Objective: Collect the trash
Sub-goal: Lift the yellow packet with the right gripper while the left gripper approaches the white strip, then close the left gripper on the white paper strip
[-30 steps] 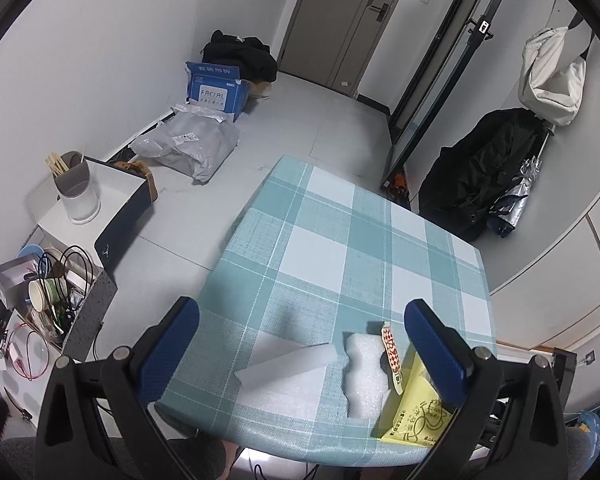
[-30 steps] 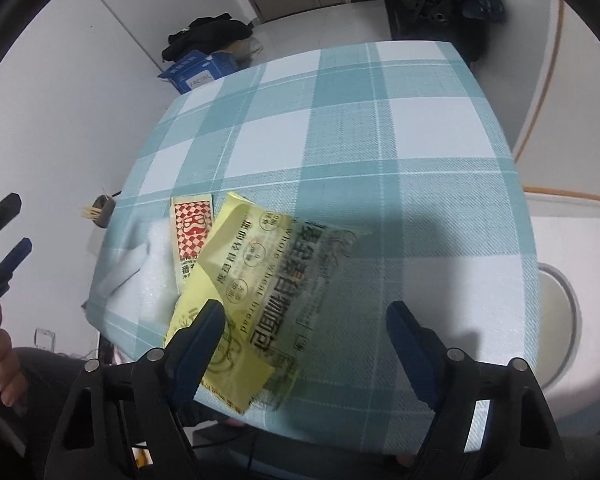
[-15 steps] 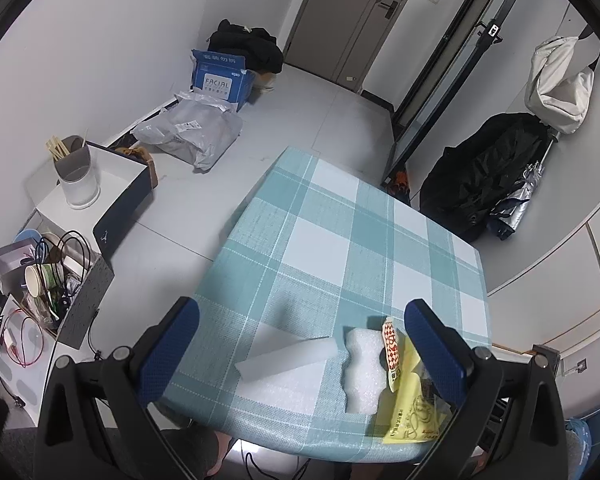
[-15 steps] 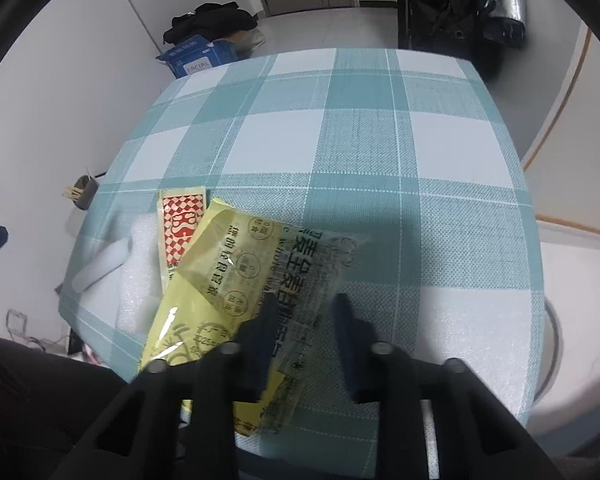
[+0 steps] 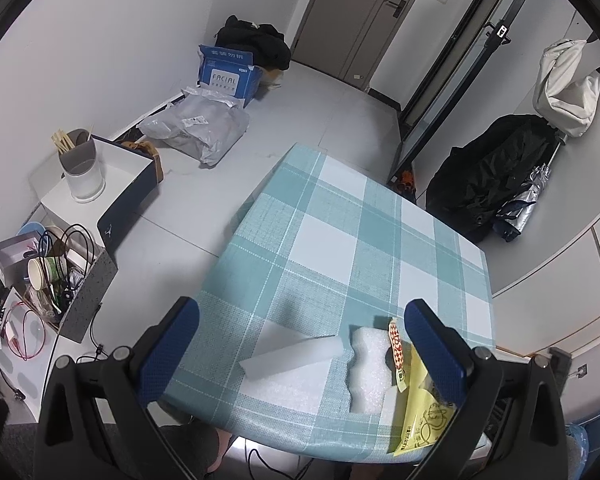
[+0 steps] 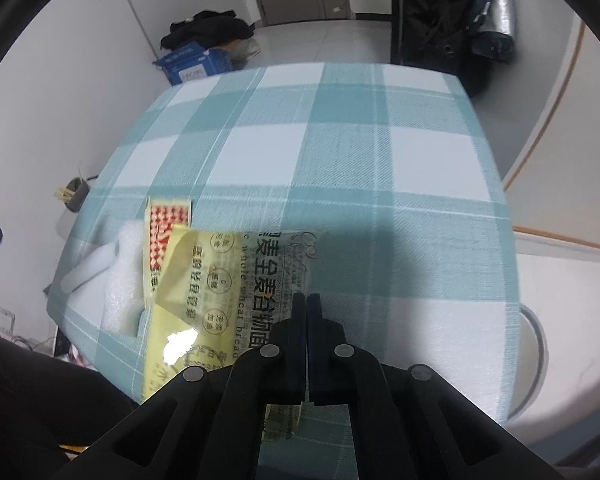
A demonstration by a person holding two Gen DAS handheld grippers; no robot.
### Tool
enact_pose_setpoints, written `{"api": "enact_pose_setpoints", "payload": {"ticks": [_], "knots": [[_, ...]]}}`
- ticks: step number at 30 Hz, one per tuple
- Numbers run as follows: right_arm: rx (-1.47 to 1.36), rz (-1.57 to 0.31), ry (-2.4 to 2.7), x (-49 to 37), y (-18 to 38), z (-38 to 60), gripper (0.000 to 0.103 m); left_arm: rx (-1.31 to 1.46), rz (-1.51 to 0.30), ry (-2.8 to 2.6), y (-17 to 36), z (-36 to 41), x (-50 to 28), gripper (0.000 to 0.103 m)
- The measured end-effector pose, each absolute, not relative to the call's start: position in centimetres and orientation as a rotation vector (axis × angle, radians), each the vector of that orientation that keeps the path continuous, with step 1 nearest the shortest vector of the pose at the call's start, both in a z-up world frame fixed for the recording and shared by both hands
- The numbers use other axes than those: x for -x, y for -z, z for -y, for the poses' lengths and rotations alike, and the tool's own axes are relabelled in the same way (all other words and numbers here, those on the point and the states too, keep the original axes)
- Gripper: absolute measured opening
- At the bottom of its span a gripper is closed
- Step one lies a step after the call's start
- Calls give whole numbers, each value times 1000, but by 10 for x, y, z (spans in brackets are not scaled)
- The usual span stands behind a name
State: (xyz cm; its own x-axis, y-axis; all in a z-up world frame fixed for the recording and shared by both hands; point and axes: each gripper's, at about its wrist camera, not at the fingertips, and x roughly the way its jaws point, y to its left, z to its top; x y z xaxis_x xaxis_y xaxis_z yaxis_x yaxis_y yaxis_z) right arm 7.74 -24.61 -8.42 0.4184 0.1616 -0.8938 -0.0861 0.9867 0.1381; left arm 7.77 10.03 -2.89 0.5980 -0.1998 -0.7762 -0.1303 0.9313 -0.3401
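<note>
A yellow bread wrapper (image 6: 220, 280) lies at the near edge of the checked table (image 6: 340, 160), one corner curled up. My right gripper (image 6: 306, 298) points down at it, shut on its clear right-hand edge. A red-and-white checked sachet (image 6: 166, 232) lies partly under the wrapper, on a white foam piece (image 6: 124, 280). In the left wrist view my left gripper (image 5: 302, 312) hangs open above the table's near edge (image 5: 340, 240). Below it lie a flat white foam strip (image 5: 292, 354), the foam piece (image 5: 370, 372), the sachet (image 5: 396, 350) and the wrapper (image 5: 420, 412).
A round white-rimmed container (image 6: 538, 360) stands on the floor right of the table. A blue carton (image 5: 228, 72) and a grey bag (image 5: 200, 128) lie on the floor beyond. Cluttered boxes (image 5: 60, 272) stand at the left, black bags (image 5: 488, 176) at the right wall.
My right gripper's jaws have come together from wide open onto the yellow wrapper's edge, and the wrapper's left corner has curled up. The left gripper has stayed put.
</note>
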Motion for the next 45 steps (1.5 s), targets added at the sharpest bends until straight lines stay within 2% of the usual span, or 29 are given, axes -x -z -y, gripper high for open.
{"api": "enact_pose_setpoints", "payload": {"ticks": [13,24,28,32,37,42,45], "knots": [[-30,-1038,-170,-81,50,256,0,317,-970,23,35,-98,-80,101],[-76,-991,-204,-78,43,264,0,61,-1146,93,58,-86,-95,101],[-104,-964,-216,-77,37,269,0,-115,-1221,225,68,-64,-96,101],[-135,-945,-228,-74,33,273,0,-216,-1287,275,90,-51,-97,100],[-179,-930,-231,-73,29,280,0,-309,-1328,262,107,-42,-103,84],[-207,-914,-230,-71,26,285,0,-333,-1313,269,105,-37,-107,76],[-226,-913,-228,-71,26,288,0,-308,-1296,294,100,-33,-109,75]]}}
